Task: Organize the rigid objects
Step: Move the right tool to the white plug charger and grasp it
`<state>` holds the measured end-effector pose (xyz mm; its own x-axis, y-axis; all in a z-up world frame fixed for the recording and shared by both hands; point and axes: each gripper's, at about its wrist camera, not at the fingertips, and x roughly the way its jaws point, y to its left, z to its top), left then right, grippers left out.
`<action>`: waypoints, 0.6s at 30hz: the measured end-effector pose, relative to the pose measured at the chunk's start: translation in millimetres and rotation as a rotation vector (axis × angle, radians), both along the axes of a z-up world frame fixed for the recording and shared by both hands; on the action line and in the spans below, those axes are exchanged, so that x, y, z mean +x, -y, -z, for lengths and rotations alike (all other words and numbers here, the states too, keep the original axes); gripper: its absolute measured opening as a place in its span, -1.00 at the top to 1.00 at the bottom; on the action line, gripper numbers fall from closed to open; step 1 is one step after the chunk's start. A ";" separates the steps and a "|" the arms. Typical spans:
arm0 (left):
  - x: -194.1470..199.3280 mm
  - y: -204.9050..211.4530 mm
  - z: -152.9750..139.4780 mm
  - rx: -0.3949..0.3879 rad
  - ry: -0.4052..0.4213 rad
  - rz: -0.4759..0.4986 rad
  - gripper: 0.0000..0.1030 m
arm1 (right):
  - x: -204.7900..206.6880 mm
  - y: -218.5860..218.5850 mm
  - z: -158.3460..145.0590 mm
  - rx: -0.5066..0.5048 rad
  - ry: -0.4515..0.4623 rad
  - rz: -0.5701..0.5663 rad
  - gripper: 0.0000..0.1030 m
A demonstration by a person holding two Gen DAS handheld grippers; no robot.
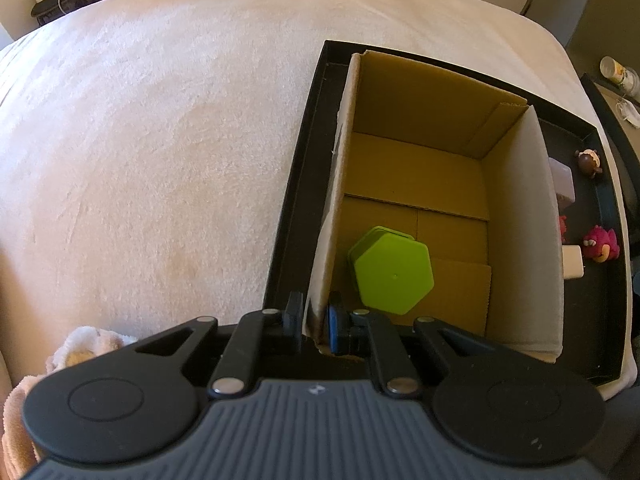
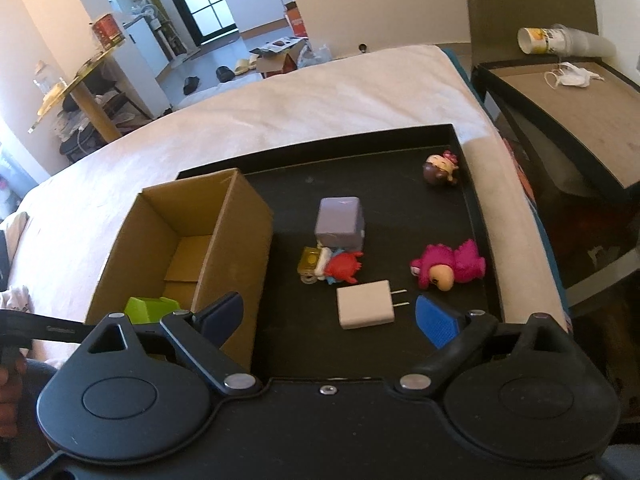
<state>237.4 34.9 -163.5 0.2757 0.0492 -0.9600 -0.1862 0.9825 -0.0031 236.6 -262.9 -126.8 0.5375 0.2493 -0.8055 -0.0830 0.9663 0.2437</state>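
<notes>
The left gripper (image 1: pixel 314 322) is pinching the near wall of the box (image 1: pixel 420 184), one finger outside the cardboard and one inside — a grip that looks meant to steady the box while the other hand loads it. The box is sitting in the left part of a black tray (image 1: pixel 296 200) on a pale blanket (image 1: pixel 140 140), filling the centre and right of the left view. Inside it, at lower centre, a green hexagon piece (image 1: pixel 394 270) is lying on the cardboard floor, apparently the only thing sorted so far.

The right gripper (image 2: pixel 326 314) is hovering with its fingers spread wide and nothing between them. Just ahead of the gap, at lower centre of the right view, the charger (image 2: pixel 366 308) is lying flat on the tray (image 2: pixel 476 208) with its prongs pointing right — likely the next pick, since the open jaws are already bracketing it.

The rest is waiting on the tray, right of the box (image 2: pixel 188 248): a grey cube (image 2: pixel 340 220) at centre, a red crab (image 2: pixel 344 266) touching a small yellow toy (image 2: pixel 310 260) just below it, a pink toy (image 2: pixel 448 266) at right, and a brown doll (image 2: pixel 440 170) near the upper right corner. They are lying well apart, which should leave room for the fingers.
</notes>
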 end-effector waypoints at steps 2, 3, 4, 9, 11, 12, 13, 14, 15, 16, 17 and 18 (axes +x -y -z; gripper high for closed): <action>-0.2 0.2 0.0 0.000 0.001 -0.001 0.78 | 0.8 3.6 2.4 -0.003 -0.002 0.009 -0.82; -0.2 0.1 0.2 0.000 0.002 -0.002 0.78 | 1.0 5.2 3.2 -0.004 -0.002 0.013 -0.82; -0.2 -0.1 0.2 0.001 0.002 -0.003 0.78 | 1.3 6.8 4.1 -0.006 -0.002 0.017 -0.82; 0.1 1.1 -0.3 0.004 0.003 -0.004 0.78 | 4.0 13.8 8.8 -0.017 -0.002 0.042 -0.81; 0.1 1.2 -0.6 0.005 0.004 -0.003 0.78 | 5.2 15.7 11.1 -0.020 0.000 0.046 -0.81; 0.1 1.0 -0.7 0.004 0.004 -0.004 0.78 | 5.9 16.2 12.8 -0.024 0.000 0.048 -0.80; 0.1 0.7 -0.8 0.003 0.004 -0.005 0.78 | 7.1 16.7 15.0 -0.026 -0.004 0.049 -0.79; 0.2 0.3 -1.1 0.001 0.005 -0.006 0.78 | 8.6 17.1 17.2 -0.026 -0.008 0.049 -0.78; 0.2 -0.2 -1.2 0.000 0.007 -0.007 0.78 | 10.0 17.4 19.9 -0.026 -0.012 0.051 -0.75; 0.4 -0.3 -1.4 -0.001 0.007 -0.007 0.78 | 11.3 17.4 22.7 -0.026 -0.014 0.050 -0.73; 0.1 -0.6 -1.4 -0.001 0.007 -0.008 0.78 | 12.5 17.0 26.0 -0.032 -0.017 0.049 -0.72; 0.2 -0.9 -1.4 -0.002 0.008 -0.008 0.78 | 13.8 16.5 29.1 -0.039 -0.021 0.050 -0.71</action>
<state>237.6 35.7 -162.2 0.2825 0.0500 -0.9580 -0.1943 0.9809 -0.0061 250.5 -279.3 -155.9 0.5315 0.1913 -0.8252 -0.0298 0.9778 0.2075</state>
